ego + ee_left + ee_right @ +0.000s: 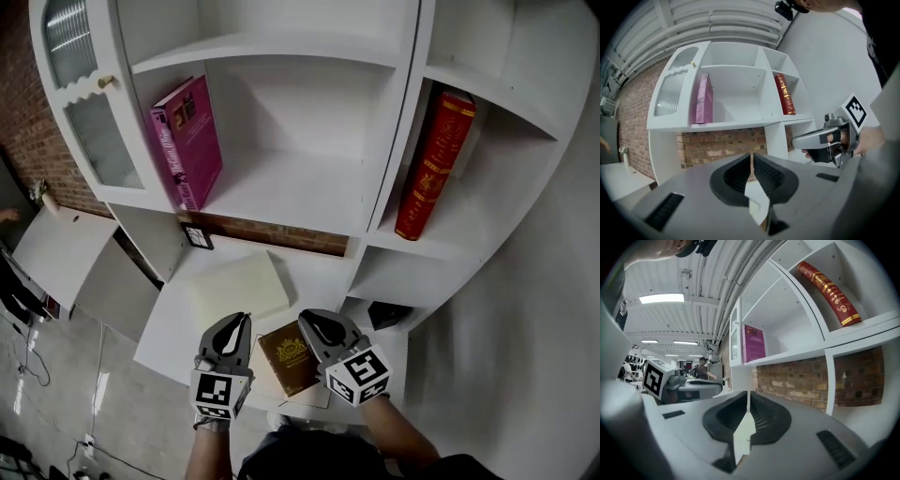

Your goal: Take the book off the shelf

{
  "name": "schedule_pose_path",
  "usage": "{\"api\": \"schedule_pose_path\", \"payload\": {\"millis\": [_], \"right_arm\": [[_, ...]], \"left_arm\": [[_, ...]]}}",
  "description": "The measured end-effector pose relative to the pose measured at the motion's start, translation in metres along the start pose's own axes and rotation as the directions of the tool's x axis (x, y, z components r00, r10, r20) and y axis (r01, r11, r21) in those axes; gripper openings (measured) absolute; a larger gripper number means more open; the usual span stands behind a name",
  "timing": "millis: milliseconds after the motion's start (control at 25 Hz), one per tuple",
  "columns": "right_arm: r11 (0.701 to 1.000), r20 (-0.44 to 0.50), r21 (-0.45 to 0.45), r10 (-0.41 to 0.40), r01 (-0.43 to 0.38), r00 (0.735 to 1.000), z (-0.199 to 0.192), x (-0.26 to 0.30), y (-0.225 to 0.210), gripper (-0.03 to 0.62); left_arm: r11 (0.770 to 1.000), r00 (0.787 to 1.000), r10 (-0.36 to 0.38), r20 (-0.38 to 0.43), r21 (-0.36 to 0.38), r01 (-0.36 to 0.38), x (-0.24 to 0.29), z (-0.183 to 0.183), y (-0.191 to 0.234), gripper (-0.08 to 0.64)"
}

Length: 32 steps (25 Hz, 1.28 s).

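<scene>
Books are kept in two bays of a white shelf [281, 192]. A pink book [190, 141] is leaned at the left side of the middle bay, just beside a ribbed glass door [92, 131]. A red book [434, 164] with gold trim is stood at the left side of the right bay, next to the divider. Below these bays a strip of brick [272, 234] is seen, and in front of it a lower ledge [173, 328] juts out. On that ledge a brown book [288, 359] with a gold emblem is laid flat, cover up, and a cream slab [239, 286] is laid flat just behind it. The left gripper [241, 320] and right gripper [307, 320] are held low over the ledge, side by side, with the brown book seen between them from the head view. Both are kept well apart from the pink and red books. The left gripper's jaws are clenched together with nothing caught between them, the pads meeting in a thin line. The right gripper's jaws are likewise pressed together and empty. Each gripper is pointed toward the shelf, its marker cube turned toward the person.
</scene>
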State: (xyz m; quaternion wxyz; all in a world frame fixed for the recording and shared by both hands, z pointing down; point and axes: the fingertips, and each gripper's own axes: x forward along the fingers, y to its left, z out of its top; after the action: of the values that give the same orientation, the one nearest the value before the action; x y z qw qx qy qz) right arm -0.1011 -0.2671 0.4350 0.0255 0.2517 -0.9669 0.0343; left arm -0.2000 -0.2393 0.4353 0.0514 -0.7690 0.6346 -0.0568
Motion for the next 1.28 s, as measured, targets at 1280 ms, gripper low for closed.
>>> {"api": "schedule_pose_path", "payload": {"millis": [1280], "right_arm": [[0.989,0.032,-0.083,-0.123,0.125,0.992,0.047,0.107,-0.001,0.028]], "left_arm": [[0.988,0.980,0.152,0.124,-0.020,-0.151,0.076,0.085,0.179,0.122]]}}
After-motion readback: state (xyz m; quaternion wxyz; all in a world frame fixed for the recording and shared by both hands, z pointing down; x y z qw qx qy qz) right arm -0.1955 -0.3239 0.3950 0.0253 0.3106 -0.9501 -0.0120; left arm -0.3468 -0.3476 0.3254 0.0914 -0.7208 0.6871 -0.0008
